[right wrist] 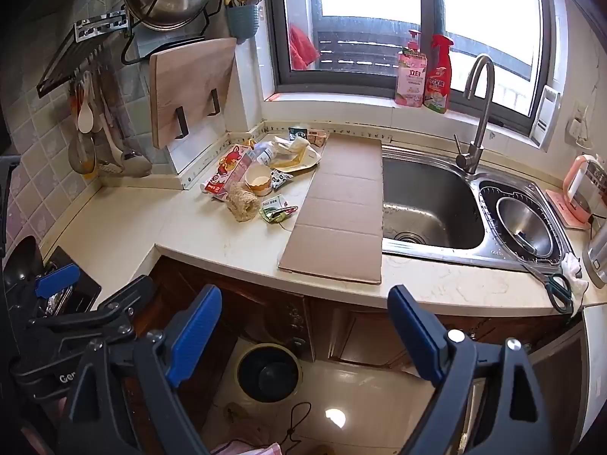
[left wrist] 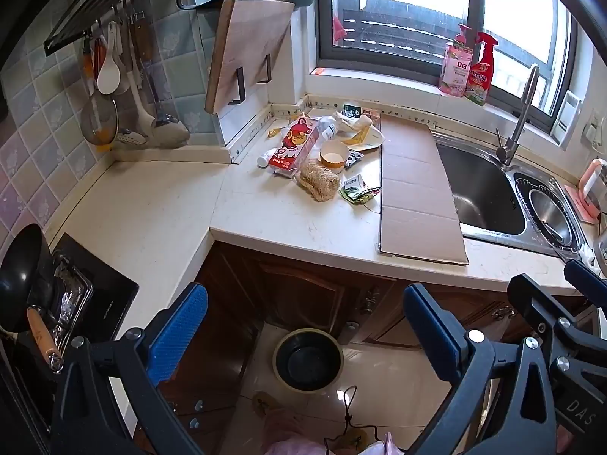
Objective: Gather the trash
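Handheld two-finger grippers, wrist views.
Left gripper (left wrist: pixel 305 326) and right gripper (right wrist: pixel 303 328) are each showing black ribbed frames, silver screws, white lettering and blue textured pads (left wrist: pixel 178 331) lining both fingers (right wrist: pixel 415 331).

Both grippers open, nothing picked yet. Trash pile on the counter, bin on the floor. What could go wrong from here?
1. The trash sits heaped: the red-and-white carton lies against the clear plastic bottle and paper cup, so one grab may knock its neighbours.
2. The round dark bin sits low by the cabinet; drops from the cream countertop may miss.
3. The flat brown cardboard sheet overhangs the steel sink and could slide in.
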### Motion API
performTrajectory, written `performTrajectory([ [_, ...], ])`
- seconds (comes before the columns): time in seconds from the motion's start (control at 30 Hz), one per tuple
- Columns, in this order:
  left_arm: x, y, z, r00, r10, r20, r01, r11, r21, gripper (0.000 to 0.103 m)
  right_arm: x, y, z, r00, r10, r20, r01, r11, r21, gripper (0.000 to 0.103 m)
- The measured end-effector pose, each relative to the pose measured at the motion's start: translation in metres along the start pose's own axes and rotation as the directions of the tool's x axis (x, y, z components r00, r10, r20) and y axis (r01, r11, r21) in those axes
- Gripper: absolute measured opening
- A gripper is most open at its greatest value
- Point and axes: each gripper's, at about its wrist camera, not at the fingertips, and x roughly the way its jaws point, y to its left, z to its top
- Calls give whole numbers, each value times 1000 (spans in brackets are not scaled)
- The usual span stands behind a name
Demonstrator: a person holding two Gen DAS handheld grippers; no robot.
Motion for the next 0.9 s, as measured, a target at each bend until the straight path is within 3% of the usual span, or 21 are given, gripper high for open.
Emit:
performTrajectory([
  [0.9, 2, 2, 2, 1000, 10, -4, -10, 1000, 9, 102, -3, 7, 2, 1000, 1, 2, -1, 1000, 1, 90],
])
